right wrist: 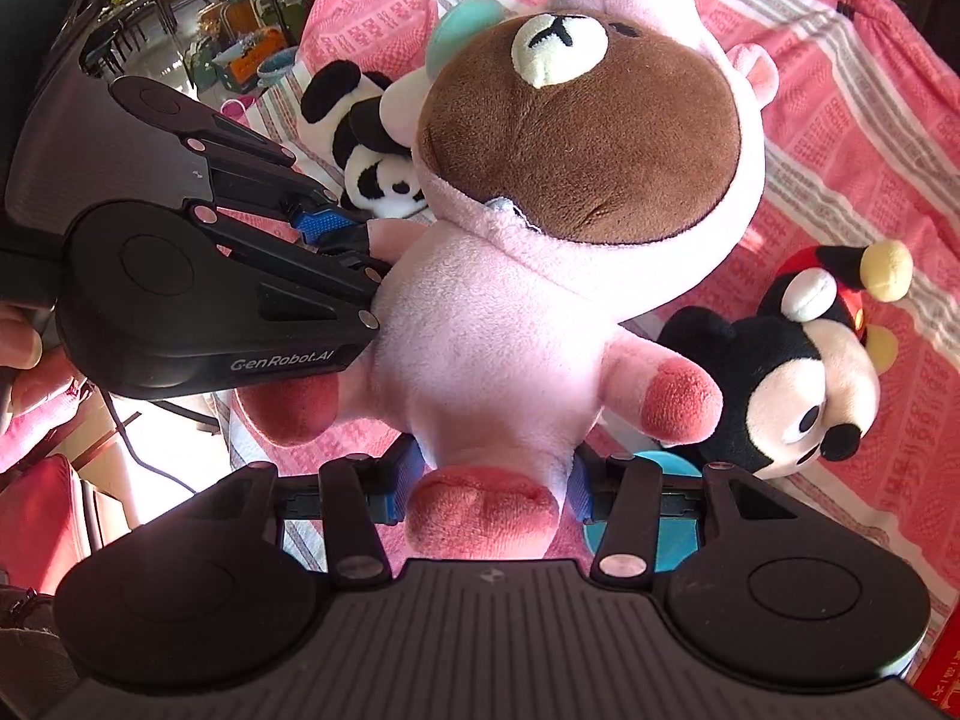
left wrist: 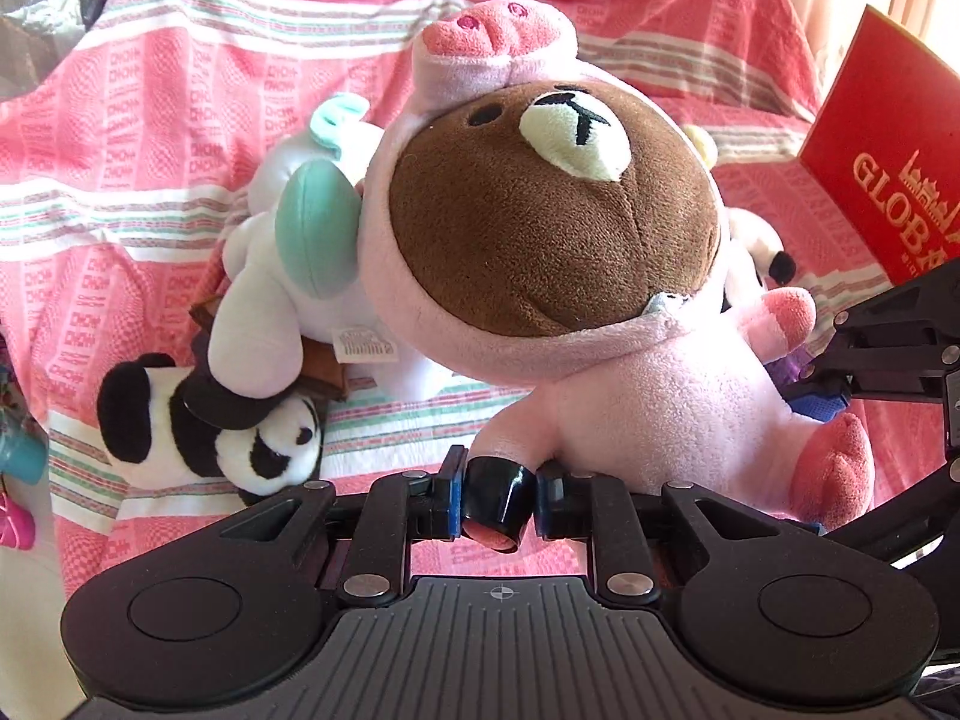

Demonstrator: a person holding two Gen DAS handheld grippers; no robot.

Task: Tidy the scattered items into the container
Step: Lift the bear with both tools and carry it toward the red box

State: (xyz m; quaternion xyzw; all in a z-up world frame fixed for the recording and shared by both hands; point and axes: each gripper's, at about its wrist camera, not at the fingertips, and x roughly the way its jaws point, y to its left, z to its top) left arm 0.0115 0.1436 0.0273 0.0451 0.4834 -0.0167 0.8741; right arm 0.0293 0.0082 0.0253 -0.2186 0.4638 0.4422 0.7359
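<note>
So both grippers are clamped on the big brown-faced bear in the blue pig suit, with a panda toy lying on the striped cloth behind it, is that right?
Not quite: the bear wears a pink pig suit, not blue, as the right wrist view shows. The left gripper and right gripper do both clamp it, and the panda lies on the striped cloth.

pink-suited brown bear plush (left wrist: 558, 228), pink striped cloth (left wrist: 180, 90)

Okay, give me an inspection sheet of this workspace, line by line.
Surface: pink striped cloth, wrinkled.
Job's things: bear plush in pink pig suit held between both grippers; panda plush, white plush with teal wings and mouse plush lie on the cloth.
Clutter: red box at the edge.
Grippers: left gripper shut on the bear's arm; right gripper shut on its leg.
Cables: a dark cable below the left gripper.
Surroundings: furniture and boxes beyond the cloth, blurred.
</note>
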